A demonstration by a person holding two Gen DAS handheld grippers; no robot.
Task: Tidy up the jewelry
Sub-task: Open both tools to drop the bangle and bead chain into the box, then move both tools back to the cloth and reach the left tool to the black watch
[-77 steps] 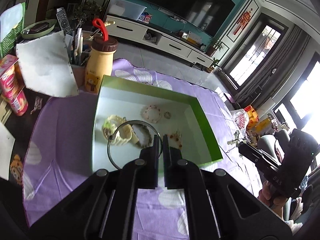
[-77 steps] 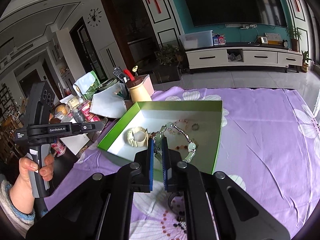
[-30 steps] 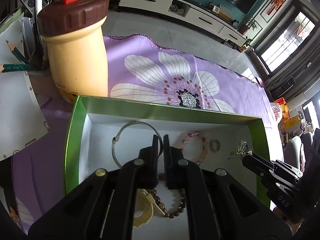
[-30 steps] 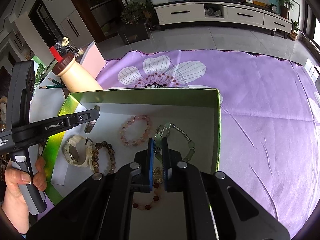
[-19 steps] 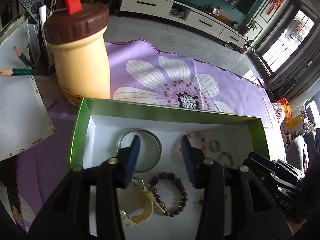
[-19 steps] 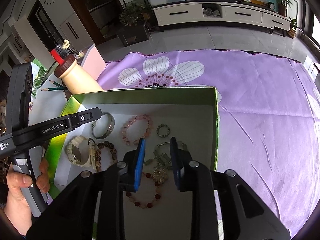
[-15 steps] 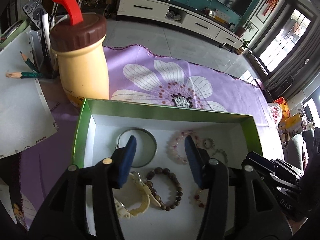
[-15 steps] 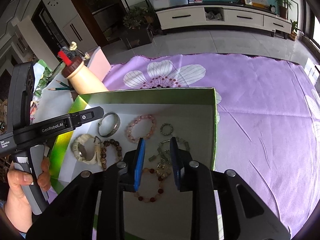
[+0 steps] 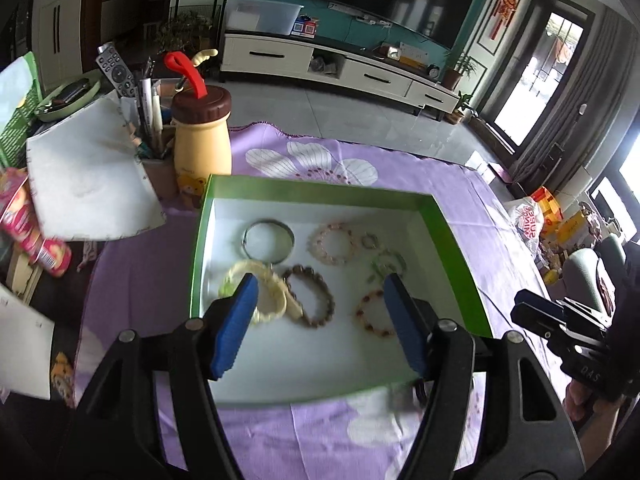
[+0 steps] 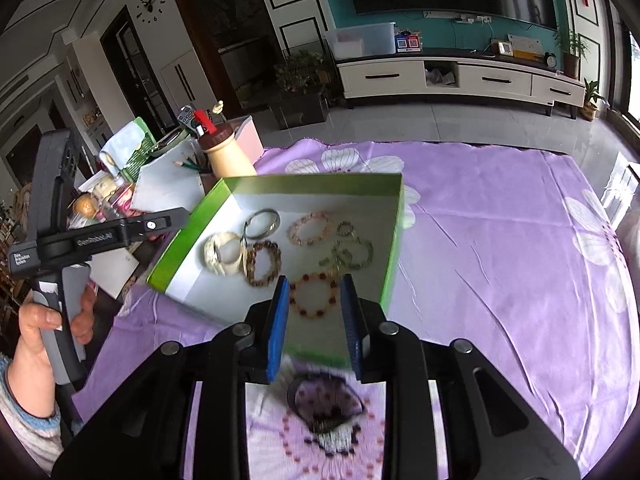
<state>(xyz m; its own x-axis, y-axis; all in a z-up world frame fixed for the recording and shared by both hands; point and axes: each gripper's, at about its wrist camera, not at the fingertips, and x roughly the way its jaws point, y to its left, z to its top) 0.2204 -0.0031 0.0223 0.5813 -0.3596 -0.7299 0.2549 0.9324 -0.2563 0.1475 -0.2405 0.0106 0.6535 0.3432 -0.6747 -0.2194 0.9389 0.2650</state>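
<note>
Jewelry lies spread inside your green box (image 9: 448,216) at mid-frame: from the left, a cream watch (image 9: 272,292), silver bangle (image 9: 268,240), brown bead bracelet (image 9: 310,296), pink bracelet (image 9: 332,242). Your left gripper (image 9: 318,320), jaws just opened wide, holds nothing; your right gripper (image 10: 314,316), slightly parted, holds nothing either.

Yellow bottle (image 9: 203,148) with brown cap, pen holder (image 9: 154,160) beside it, remote (image 9: 112,68), purple flowered tablecloth (image 10: 500,248).
</note>
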